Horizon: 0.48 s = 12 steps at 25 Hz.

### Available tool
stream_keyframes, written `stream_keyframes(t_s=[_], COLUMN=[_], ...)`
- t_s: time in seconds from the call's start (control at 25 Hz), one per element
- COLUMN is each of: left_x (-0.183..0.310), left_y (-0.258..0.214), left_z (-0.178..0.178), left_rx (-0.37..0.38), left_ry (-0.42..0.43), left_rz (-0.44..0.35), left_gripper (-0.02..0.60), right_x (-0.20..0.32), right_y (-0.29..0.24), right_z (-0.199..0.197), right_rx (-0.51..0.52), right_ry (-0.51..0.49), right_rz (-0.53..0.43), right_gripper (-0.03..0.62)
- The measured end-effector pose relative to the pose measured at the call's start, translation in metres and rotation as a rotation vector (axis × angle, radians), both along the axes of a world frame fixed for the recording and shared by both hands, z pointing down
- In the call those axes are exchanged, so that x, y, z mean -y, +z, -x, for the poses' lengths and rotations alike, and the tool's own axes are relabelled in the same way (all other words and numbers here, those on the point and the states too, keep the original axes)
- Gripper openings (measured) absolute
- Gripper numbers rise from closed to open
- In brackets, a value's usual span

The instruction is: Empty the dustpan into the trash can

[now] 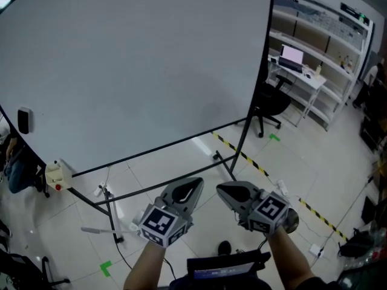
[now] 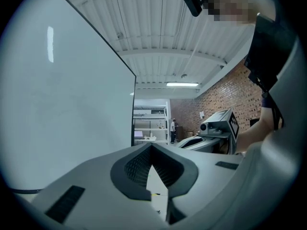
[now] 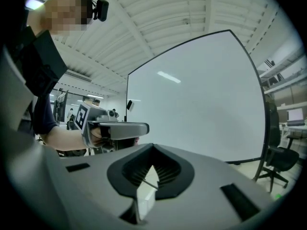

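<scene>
Noting left gripper (image 1: 192,189) and right gripper (image 1: 227,191) hovering before whiteboard (image 1: 139,71), jaws of both closed, gripping nothing. No dustpan, no trash can showing in any view. Judging dustpan light, stiff; guessing handle best hold.

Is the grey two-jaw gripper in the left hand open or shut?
Shut and empty: in its own view the grey left gripper shows jaw tips meeting, with nothing between them.
</scene>
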<state>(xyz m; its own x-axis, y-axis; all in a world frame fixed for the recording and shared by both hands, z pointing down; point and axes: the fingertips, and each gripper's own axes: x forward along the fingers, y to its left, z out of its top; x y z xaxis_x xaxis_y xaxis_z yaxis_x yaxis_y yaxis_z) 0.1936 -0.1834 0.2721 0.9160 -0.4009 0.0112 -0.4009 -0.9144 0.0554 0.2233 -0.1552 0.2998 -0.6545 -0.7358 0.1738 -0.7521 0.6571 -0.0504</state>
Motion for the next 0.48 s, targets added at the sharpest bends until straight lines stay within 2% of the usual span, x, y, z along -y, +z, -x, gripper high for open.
stream_keyframes(t_s=[0.16,0.48], left_x=[0.006,0.025], left_y=[0.004,0.003], left_z=[-0.012,-0.042], left_rx=[0.021,0.021], left_ry=[-0.037,-0.037], left_rz=[-0.005,-0.011], left_gripper=[0.000,0.000], right_x=[0.000,0.020], right_y=[0.001,-0.003], right_z=[-0.015,-0.054], right_rx=[0.028,0.060], right_ry=[0.011,0.029], right_rz=[0.001,-0.015], right_gripper=[0.012,0.012])
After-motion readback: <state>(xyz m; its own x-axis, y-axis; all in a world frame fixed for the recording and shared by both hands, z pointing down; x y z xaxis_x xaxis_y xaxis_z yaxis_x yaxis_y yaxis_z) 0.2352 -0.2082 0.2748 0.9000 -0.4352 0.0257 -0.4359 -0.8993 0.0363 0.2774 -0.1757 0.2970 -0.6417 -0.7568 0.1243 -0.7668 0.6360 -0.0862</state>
